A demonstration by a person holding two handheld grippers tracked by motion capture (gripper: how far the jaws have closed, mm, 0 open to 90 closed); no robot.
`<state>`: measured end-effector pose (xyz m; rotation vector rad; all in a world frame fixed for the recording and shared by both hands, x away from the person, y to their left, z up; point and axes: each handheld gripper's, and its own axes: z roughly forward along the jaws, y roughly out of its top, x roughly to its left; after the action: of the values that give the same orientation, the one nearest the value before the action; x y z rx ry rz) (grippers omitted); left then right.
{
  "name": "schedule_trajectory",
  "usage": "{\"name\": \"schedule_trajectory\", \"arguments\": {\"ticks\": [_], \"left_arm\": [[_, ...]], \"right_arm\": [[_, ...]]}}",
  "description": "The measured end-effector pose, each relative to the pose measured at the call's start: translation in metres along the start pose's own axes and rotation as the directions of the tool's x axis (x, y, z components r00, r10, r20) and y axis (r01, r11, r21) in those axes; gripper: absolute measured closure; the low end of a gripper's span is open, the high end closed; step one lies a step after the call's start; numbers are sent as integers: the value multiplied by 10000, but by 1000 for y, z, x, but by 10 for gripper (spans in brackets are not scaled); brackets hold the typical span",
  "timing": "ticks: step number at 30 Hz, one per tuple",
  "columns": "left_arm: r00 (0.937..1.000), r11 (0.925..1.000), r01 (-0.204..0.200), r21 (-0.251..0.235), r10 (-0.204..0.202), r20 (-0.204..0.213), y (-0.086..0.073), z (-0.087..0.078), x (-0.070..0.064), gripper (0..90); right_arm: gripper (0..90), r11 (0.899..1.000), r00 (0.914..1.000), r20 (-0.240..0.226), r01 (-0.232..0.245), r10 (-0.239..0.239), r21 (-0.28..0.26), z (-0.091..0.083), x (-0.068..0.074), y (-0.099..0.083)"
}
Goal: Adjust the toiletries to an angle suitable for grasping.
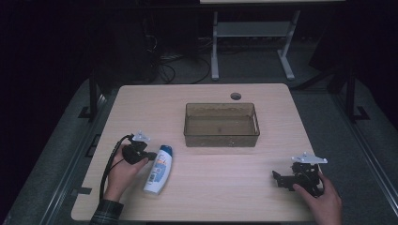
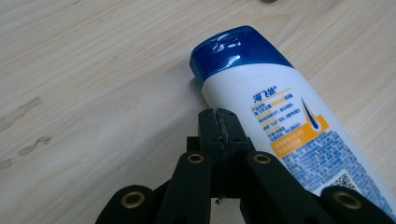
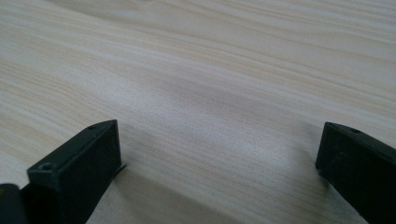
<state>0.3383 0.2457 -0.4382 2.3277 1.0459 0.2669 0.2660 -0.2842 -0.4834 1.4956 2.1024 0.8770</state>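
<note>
Left gripper [image 1: 149,155] is seen at the left front of the bench [image 1: 206,197], held in a hand [image 1: 123,174]. Its jaws are pressed together with nothing between them; in the left gripper view the tips lie just beside, perhaps touching, the bottle's shoulder below the cap.

Shampoo bottle [image 1: 158,176] is laid flat on the bench, immediately right of the left gripper, blue cap [image 2: 236,50] pointing away from the person, white printed body [image 2: 299,135] toward the near edge. It is judged a rigid plastic shell with some give, light to moderate in weight depending on fill, smooth and glossy, so likely to slip or roll under a glancing push. Hold is best taken across the flat body near the middle, jaws first spread to span its width; the tapered cap end is thought a poorer place.

Brown translucent bin [image 1: 221,124] stands open and empty at mid-bench, well apart from the bottle.

Right gripper [image 1: 278,178] rests at the right front, jaws spread wide over bare wood, holding nothing.
</note>
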Motion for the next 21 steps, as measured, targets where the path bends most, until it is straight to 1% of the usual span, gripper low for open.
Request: {"name": "schedule_trajectory", "arguments": {"ticks": [1, 9, 11, 20, 21], "left_arm": [[10000, 10000, 19, -29, -19, 28, 1, 1, -2, 900], [9989, 9994, -357, 37, 356, 295, 6, 4, -14, 900], [9987, 9993, -367, 34, 366, 358, 6, 5, -16, 900], [9958, 9975, -712, 41, 708, 577, 9, 7, -28, 900], [9955, 9976, -696, 54, 691, 641, 9, 7, -30, 900]], "right_arm": [[0, 10000, 10000, 0, -2, 2, 0, 0, 0, 0], [0, 10000, 10000, 1, -2, 2, 1, 0, 0, 0], [0, 10000, 10000, -1, -1, 1, 1, 0, 0, 0], [0, 10000, 10000, -15, 25, -25, 16, 1, 0, 1], [0, 10000, 10000, -15, 22, -22, 16, 1, 0, 1]]}}
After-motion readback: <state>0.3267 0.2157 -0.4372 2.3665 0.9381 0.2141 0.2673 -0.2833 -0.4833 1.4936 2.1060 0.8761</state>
